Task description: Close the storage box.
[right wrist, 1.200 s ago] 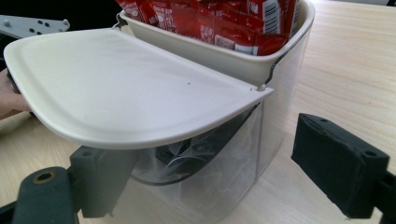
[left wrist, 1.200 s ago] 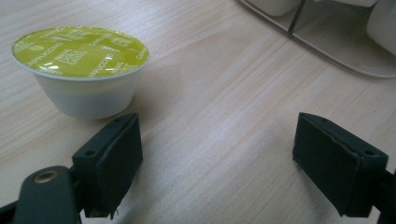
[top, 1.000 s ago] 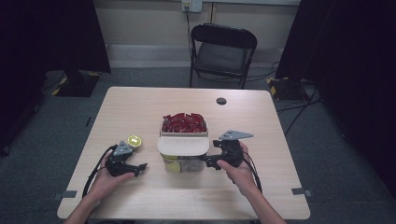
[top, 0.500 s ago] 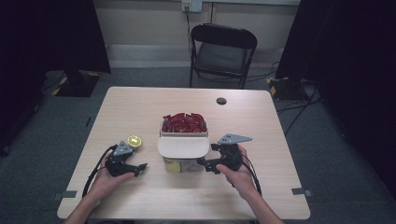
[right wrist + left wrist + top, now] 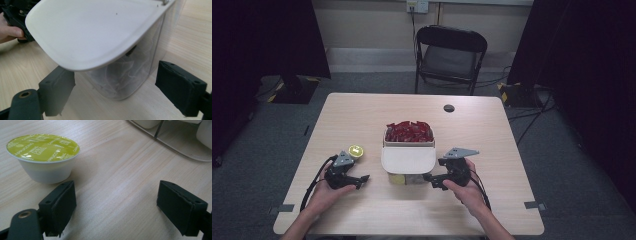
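I see my left gripper [image 5: 362,179] spread wide and empty on the table [image 5: 492,125] beside the yellow-lidded pod [image 5: 43,155], while my right gripper [image 5: 428,179], equally wide and empty, sits at the clear bin [image 5: 130,72] under its white lid [image 5: 408,159].

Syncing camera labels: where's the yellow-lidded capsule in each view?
High view: capsule left of centre on the table, just beyond the left gripper.
Left gripper view: upper left, past the jaw on the picture's left.
Right gripper view: not in it.
Shared landmark: the white container, top right in the left gripper view.
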`<state>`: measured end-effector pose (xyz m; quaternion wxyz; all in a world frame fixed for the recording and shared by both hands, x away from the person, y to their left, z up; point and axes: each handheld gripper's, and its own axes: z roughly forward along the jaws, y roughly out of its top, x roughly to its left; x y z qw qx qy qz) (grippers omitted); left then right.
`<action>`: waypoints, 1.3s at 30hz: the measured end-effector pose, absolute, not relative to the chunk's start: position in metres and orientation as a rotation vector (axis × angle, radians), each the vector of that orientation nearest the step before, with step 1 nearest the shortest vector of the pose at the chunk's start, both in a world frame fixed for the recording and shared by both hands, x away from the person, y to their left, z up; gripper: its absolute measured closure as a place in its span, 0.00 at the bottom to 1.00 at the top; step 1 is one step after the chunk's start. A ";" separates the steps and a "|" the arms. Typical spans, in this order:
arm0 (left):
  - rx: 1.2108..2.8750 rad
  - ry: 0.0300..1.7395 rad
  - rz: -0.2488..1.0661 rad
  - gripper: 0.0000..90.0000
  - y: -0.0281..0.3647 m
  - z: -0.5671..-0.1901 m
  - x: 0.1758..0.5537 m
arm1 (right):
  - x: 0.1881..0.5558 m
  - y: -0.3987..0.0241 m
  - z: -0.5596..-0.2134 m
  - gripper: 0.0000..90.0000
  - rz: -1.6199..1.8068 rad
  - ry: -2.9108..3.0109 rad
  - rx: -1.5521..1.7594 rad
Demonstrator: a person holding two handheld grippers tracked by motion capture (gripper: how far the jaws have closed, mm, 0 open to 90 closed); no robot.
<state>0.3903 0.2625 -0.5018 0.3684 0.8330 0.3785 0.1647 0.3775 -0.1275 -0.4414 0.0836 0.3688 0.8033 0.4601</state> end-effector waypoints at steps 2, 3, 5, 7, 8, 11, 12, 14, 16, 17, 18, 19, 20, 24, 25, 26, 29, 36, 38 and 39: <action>2.139 0.972 0.423 0.17 0.263 -0.502 0.390 | 0.378 -0.129 -0.444 0.17 1.370 2.396 1.112; 2.138 0.972 0.422 0.17 0.262 -0.502 0.390 | 0.378 -0.129 -0.445 0.17 1.366 2.398 1.119; 2.139 0.972 0.422 0.17 0.262 -0.502 0.390 | 0.378 -0.129 -0.446 0.17 1.363 2.397 1.120; 2.139 0.972 0.423 0.17 0.263 -0.502 0.390 | 0.377 -0.130 -0.447 0.17 1.357 2.403 1.119; 2.139 0.973 0.423 0.17 0.262 -0.502 0.390 | 0.376 -0.131 -0.447 0.17 1.356 2.402 1.119; 2.138 0.973 0.422 0.17 0.262 -0.502 0.390 | 0.373 -0.136 -0.444 0.17 1.333 2.367 1.136; 2.139 0.972 0.423 0.17 0.263 -0.502 0.390 | 0.373 -0.139 -0.443 0.17 1.334 2.362 1.140; 2.139 0.973 0.422 0.17 0.262 -0.502 0.390 | 0.373 -0.145 -0.441 0.17 1.327 2.336 1.164; 2.138 0.973 0.424 0.17 0.262 -0.502 0.390 | 0.375 -0.150 -0.440 0.17 1.330 2.317 1.183; 2.139 0.973 0.422 0.17 0.263 -0.502 0.390 | 0.376 -0.153 -0.439 0.17 1.334 2.308 1.189; 2.139 0.973 0.423 0.17 0.263 -0.502 0.390 | 0.377 -0.156 -0.438 0.17 1.339 2.301 1.194; 2.138 0.973 0.423 0.17 0.263 -0.502 0.390 | 0.378 -0.158 -0.438 0.17 1.346 2.291 1.202; 2.139 0.973 0.423 0.17 0.263 -0.502 0.390 | 0.379 -0.161 -0.438 0.17 1.350 2.280 1.209; 2.139 0.973 0.424 0.17 0.263 -0.502 0.390 | 0.385 -0.171 -0.439 0.17 1.331 2.238 1.247; 2.138 0.974 0.423 0.17 0.262 -0.502 0.390 | 0.387 -0.174 -0.439 0.17 1.327 2.231 1.253; 2.138 0.973 0.423 0.17 0.263 -0.502 0.390 | 0.388 -0.176 -0.439 0.17 1.323 2.219 1.260; 2.139 0.974 0.423 0.17 0.263 -0.502 0.390 | 0.393 -0.186 -0.439 0.17 1.308 2.188 1.289; 2.139 0.973 0.422 0.17 0.263 -0.502 0.390 | 0.405 -0.205 -0.445 0.17 1.291 2.140 1.374; 2.138 0.973 0.423 0.17 0.263 -0.502 0.390 | 0.408 -0.209 -0.447 0.17 1.278 2.130 1.388; 2.138 0.974 0.422 0.17 0.262 -0.502 0.390 | 0.409 -0.211 -0.448 0.17 1.270 2.125 1.401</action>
